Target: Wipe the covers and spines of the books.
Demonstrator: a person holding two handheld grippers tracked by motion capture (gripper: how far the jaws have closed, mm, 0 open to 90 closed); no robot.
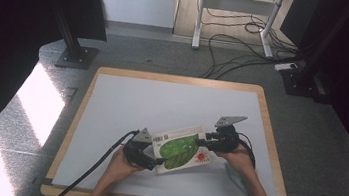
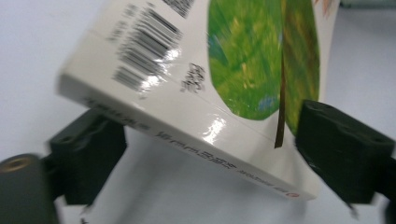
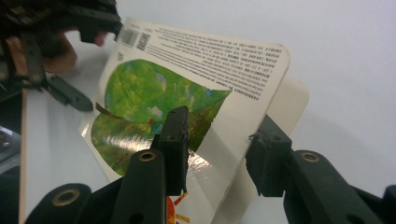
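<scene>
A picture book (image 1: pixel 182 150) with a white cover, a large green leaf, a barcode and a red sun lies near the front middle of the white tabletop (image 1: pixel 126 107), held between the two hands and tilted, its right edge higher than its left.

The left hand-held gripper (image 1: pixel 147 159) sits at the book's left, spine-side corner. In the left gripper view, the book (image 2: pixel 196 88) has its spine between the two black jaws: the jaws are spread, one standing below and left of the spine and the other by the leaf side of the cover. The frame is blurred, and I cannot tell whether either pad touches the book.

The right hand-held gripper (image 1: pixel 205 143) is at the book's right edge, just beside the red sun. In the right gripper view, the right hand-held gripper (image 3: pixel 217 140) straddles the back cover (image 3: pixel 196 84), which stands lifted off the pages: one jaw lies against the printed face, the other behind the board. A gap shows on the far side, so the jaws are partly spread rather than clamped hard. The left hand (image 3: pixel 56 46) shows at the book's far corner.
</scene>
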